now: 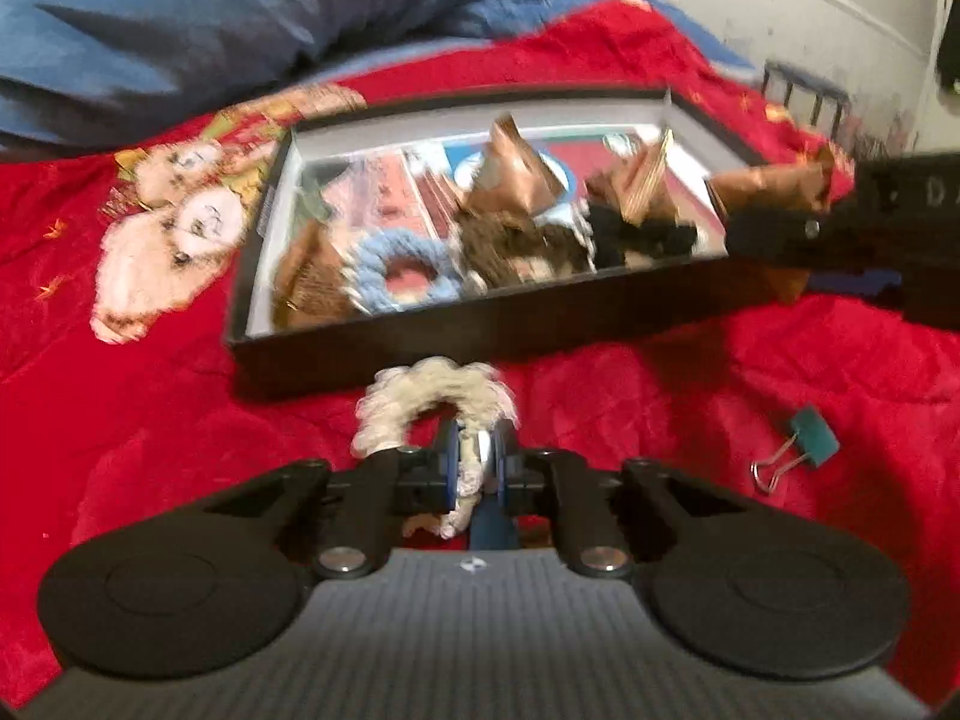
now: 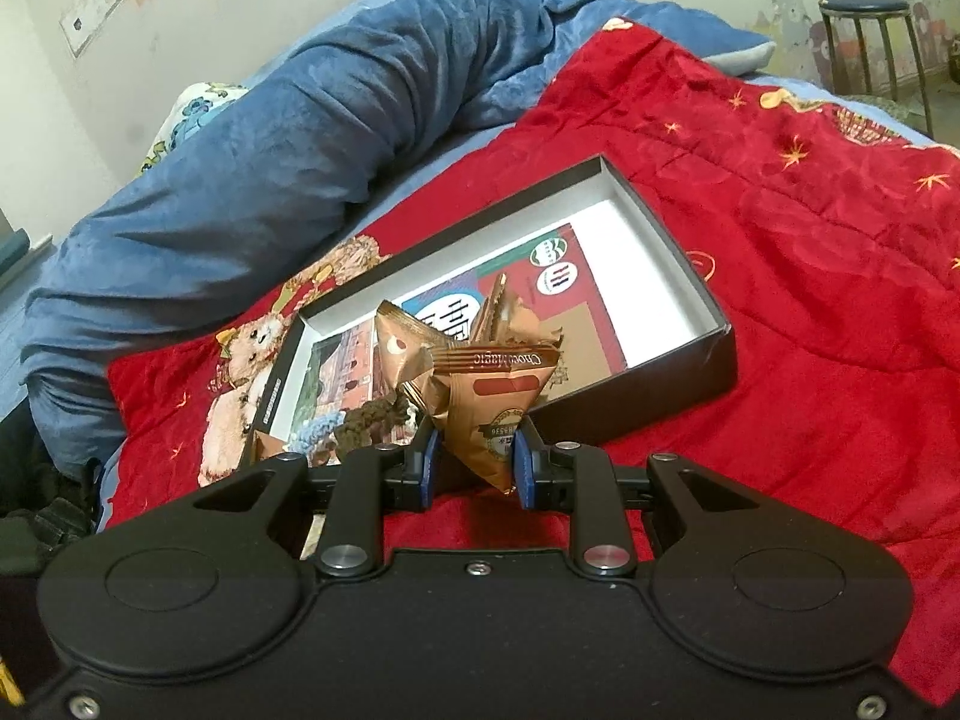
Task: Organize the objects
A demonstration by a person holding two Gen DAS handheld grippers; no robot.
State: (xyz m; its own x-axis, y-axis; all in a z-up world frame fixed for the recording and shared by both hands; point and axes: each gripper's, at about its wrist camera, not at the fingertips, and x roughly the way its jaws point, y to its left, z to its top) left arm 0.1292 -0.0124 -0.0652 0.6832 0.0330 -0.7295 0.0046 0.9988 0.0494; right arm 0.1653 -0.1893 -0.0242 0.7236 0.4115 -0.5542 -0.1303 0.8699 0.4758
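Observation:
A black box [image 1: 480, 324] with a white inside lies on the red blanket [image 1: 150, 420]. It holds brown snack packets [image 1: 516, 174], a blue scrunchie [image 1: 399, 267], a brown scrunchie [image 1: 510, 243] and a black one [image 1: 636, 234]. My left gripper [image 1: 474, 462] is shut on a white scrunchie [image 1: 432, 396], just in front of the box's near wall. My right gripper [image 2: 474, 462] is shut on a brown Choco Magic packet [image 2: 498, 408], held over the box's near right edge [image 2: 648, 396]. The right gripper also shows in the left wrist view [image 1: 774, 228], with its packet [image 1: 774, 180].
A teal binder clip [image 1: 804, 444] lies on the blanket right of my left gripper. A blue duvet [image 2: 270, 150] is bunched up behind the box. A stool [image 2: 870, 42] stands at the far right by the wall.

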